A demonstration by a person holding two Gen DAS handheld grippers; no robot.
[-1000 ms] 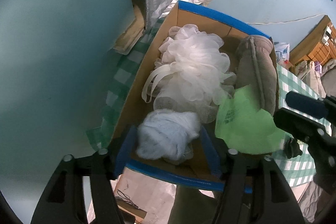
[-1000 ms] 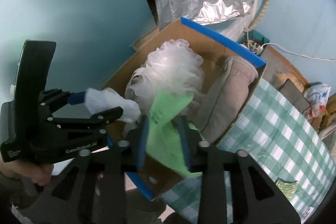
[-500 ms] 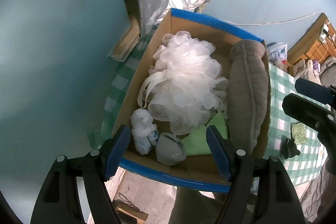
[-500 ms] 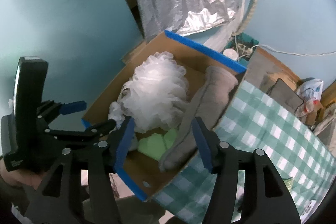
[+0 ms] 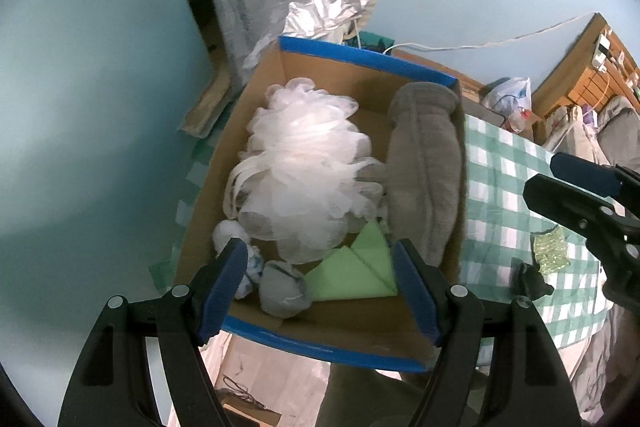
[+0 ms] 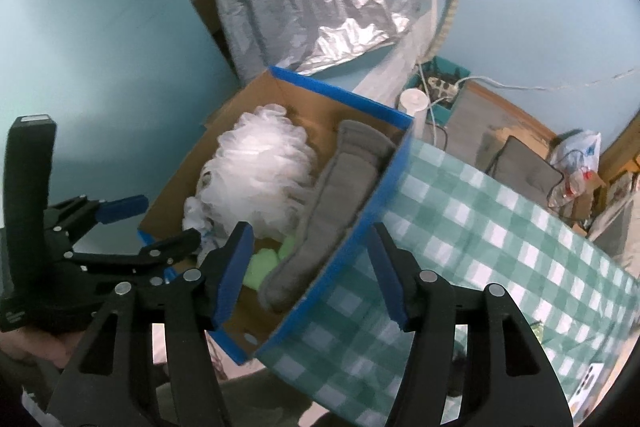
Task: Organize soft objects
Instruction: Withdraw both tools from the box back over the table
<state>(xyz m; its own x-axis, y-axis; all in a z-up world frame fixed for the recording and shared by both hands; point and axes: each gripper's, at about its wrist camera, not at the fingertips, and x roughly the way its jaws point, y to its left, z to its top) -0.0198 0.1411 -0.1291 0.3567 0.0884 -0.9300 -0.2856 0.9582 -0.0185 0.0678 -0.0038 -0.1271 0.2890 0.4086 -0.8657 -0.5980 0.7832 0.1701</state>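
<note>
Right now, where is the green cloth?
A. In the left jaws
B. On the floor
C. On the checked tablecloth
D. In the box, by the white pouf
D: the green cloth lies in the box, just below the white pouf.

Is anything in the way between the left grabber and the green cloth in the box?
Nothing visible is. The left gripper is open above the cardboard box, and the green cloth lies uncovered between the white pouf and the near wall.

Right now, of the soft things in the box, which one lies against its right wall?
The long grey plush piece. It runs along the box's right wall, while the white mesh sponge fills the middle and the green cloth lies flat near the front.
</note>
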